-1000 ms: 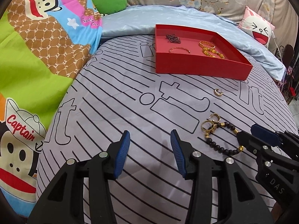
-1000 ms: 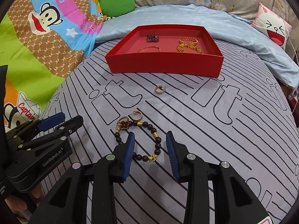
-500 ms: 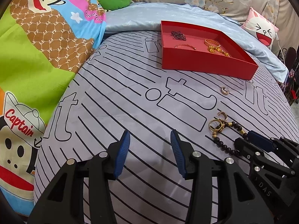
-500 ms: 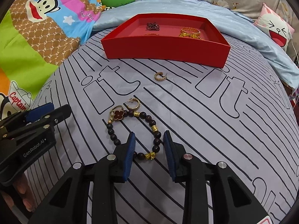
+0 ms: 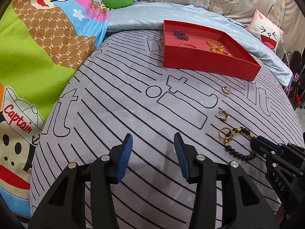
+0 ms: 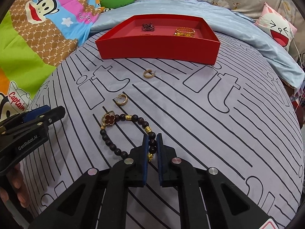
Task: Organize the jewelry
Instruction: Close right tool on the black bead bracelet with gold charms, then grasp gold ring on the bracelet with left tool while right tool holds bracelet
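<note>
- Right gripper (image 6: 152, 148), in my right hand, has its blue pads clamped on the near side of the bead bracelet (image 6: 122, 133), which lies on the bed; a gold charm hangs between the jaws.
- My left gripper (image 5: 152, 152) hovers over bare striped sheet (image 5: 114, 105), jaws apart with nothing between them.
- Bed's grey sheet with black lines carries all the loose pieces; a cartoon monkey blanket (image 5: 38, 47) lies along its left side.
- Red tray (image 6: 158, 43) sits at the far end of the sheet, holding a dark chain (image 6: 147, 26), a gold bangle (image 5: 187, 45) and gold bracelets (image 6: 185, 32).
- Bracelet, dark beads with gold spacers, touches a gold ring (image 5: 224, 132) and a red clover charm (image 6: 109, 120) at its far end.
- One gold hoop earring (image 6: 122, 99) lies just beyond the bracelet.
- Second hoop (image 6: 148, 74) rests between that earring and the tray, apart from both.
</note>
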The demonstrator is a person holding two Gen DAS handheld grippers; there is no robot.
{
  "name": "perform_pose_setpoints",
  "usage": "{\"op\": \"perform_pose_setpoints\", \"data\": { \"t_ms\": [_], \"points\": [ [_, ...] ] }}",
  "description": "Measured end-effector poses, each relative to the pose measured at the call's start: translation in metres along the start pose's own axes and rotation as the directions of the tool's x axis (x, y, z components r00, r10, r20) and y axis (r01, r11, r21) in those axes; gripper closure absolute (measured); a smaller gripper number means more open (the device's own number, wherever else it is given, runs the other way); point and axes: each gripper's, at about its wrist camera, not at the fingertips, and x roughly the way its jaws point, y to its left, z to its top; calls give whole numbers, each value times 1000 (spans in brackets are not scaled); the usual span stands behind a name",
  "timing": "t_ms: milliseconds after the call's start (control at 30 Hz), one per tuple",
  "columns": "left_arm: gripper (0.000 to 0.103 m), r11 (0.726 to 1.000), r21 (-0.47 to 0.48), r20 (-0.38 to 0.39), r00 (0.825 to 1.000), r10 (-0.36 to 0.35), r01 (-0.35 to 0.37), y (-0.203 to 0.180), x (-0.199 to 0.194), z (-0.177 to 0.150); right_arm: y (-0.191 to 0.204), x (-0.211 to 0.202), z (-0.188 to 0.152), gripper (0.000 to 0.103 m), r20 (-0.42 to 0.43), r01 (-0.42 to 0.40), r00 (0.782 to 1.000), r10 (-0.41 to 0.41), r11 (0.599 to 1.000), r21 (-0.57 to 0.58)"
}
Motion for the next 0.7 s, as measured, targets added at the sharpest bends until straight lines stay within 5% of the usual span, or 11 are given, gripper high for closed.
{"op": "perform_pose_setpoints", "data": {
  "t_ms": [700],
  "points": [
    [58,973,135,-34,983,-182,185,-89,-3,-5,-36,-14,-16,96,-8,-10,1000,10,997,71]
  ]
}}
